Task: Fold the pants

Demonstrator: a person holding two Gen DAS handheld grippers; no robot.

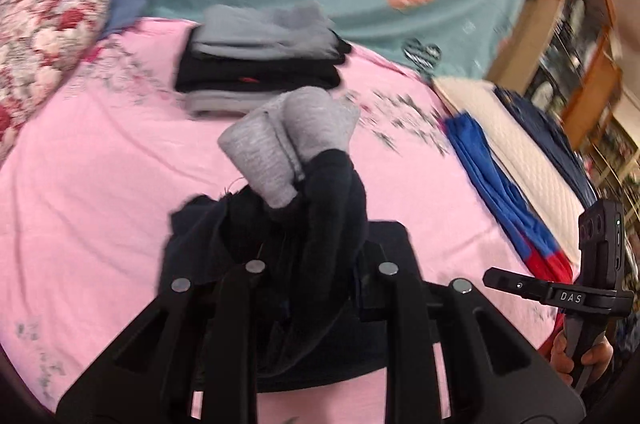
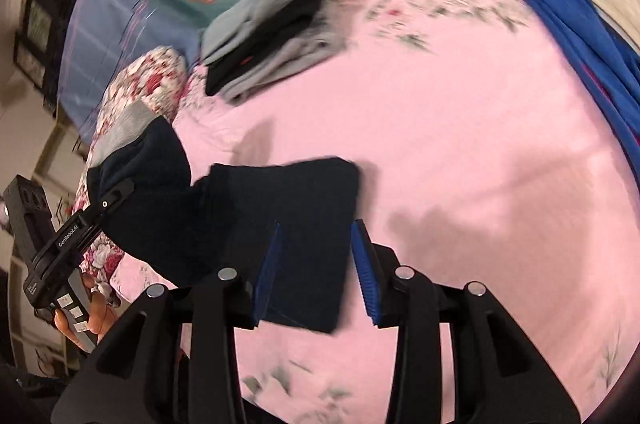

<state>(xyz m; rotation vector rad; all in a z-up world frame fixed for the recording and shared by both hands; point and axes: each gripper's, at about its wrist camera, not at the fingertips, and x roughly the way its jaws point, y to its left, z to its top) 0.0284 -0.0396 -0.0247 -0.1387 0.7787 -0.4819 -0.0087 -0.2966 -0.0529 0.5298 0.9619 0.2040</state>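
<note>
Fold pants, mid-job. My left gripper (image 1: 320, 256) is clamped on the dark navy pants (image 1: 320, 208), bunched thick between the fingers. Grey cuffs (image 1: 288, 144) stick up past the tips, so I've got the leg ends, lifted off the pink bedsheet (image 1: 100, 184). Seen from the right wrist cam, the same gripper (image 2: 116, 194) pinches the leg end up at left, grey cuff (image 2: 128, 128) above it.

Right gripper (image 2: 316, 276): blue pads (image 2: 270, 264) spread apart, holding nothing. A folded panel of the pants (image 2: 288, 216) lies flat on the sheet (image 2: 480, 144) and runs between the pads; whether the left pad touches cloth, can't tell. In the left wrist cam the right gripper (image 1: 516, 284) shows only at far right, side-on, fingers not readable.

Step, by my read: carrying the leg ends over the rest of the garment for the next fold. The waist half is already down and squared.

Next calls for:
- lay cuffs over the flat panel, edges matched
- right side pins or closes on the panel so it doesn't drag
- release left only once cloth is down

Nearby: stack of folded clothes (image 1: 260, 64), grey and black, further up the bed, prob. the drop spot. Floral pillow (image 1: 44, 24) left, blue-red cloth (image 1: 504, 200) right. Both well apart from the pants.

Motion blur in both views; fine edges unsure.
</note>
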